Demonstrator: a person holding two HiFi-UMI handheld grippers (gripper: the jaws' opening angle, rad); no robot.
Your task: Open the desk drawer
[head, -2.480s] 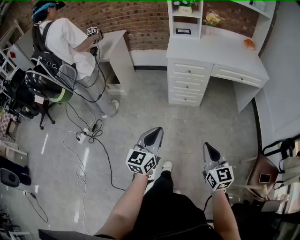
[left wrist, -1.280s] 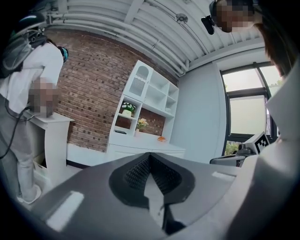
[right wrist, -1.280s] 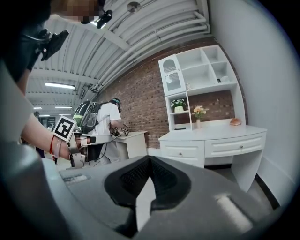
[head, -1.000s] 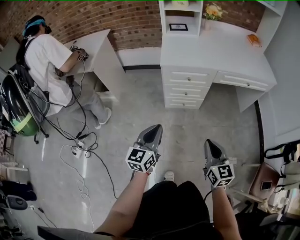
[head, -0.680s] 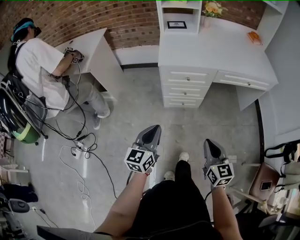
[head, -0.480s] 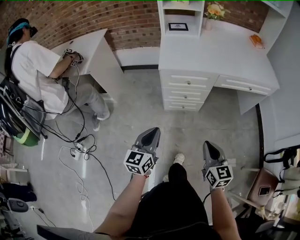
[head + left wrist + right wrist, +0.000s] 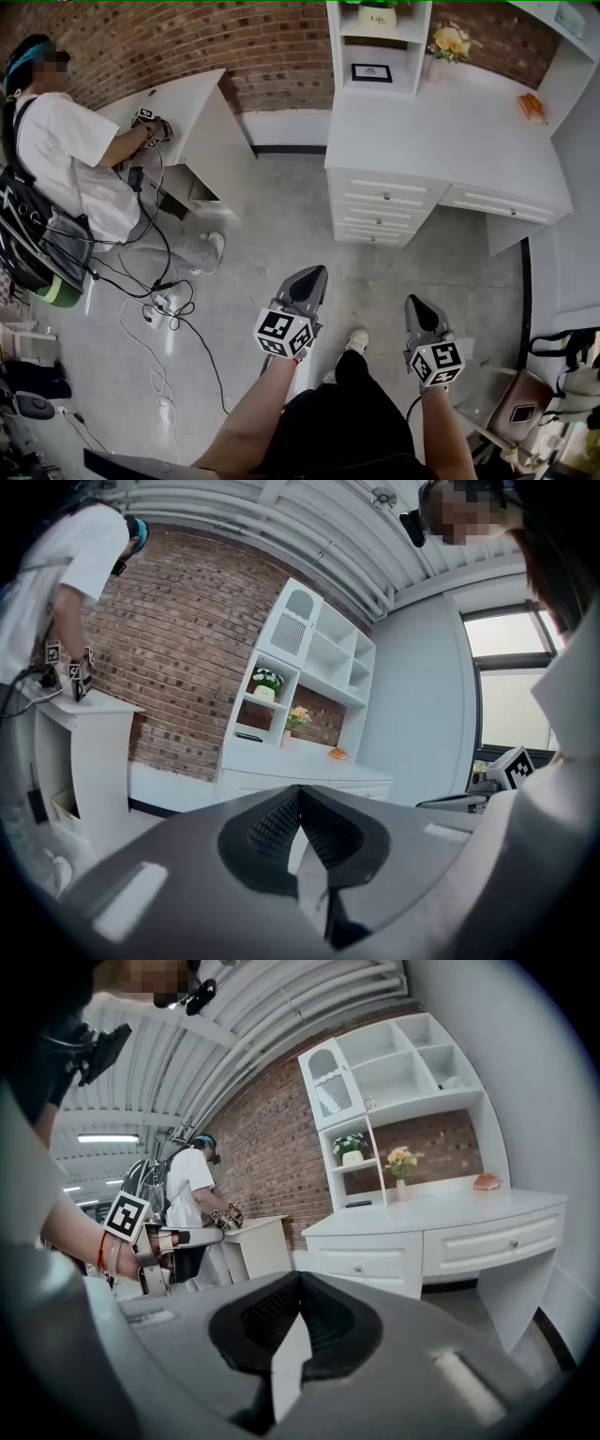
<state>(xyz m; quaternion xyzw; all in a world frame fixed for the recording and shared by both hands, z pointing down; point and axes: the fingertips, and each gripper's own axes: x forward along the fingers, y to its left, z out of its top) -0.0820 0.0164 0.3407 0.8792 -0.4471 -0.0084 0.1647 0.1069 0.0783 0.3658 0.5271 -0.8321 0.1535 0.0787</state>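
Bare concrete floor (image 7: 300, 216) open in front of the white desk (image 7: 441, 122), drawer fronts (image 7: 382, 214) facing out with nothing before them, seated person (image 7: 66, 159) and small desk (image 7: 192, 112) off left, cables (image 7: 169, 309) trailing lower left, brown chair (image 7: 518, 412) crowding lower right

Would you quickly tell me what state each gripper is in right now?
Left gripper: closed, fingers together, holding nothing.
Right gripper: closed, fingers together, holding nothing.
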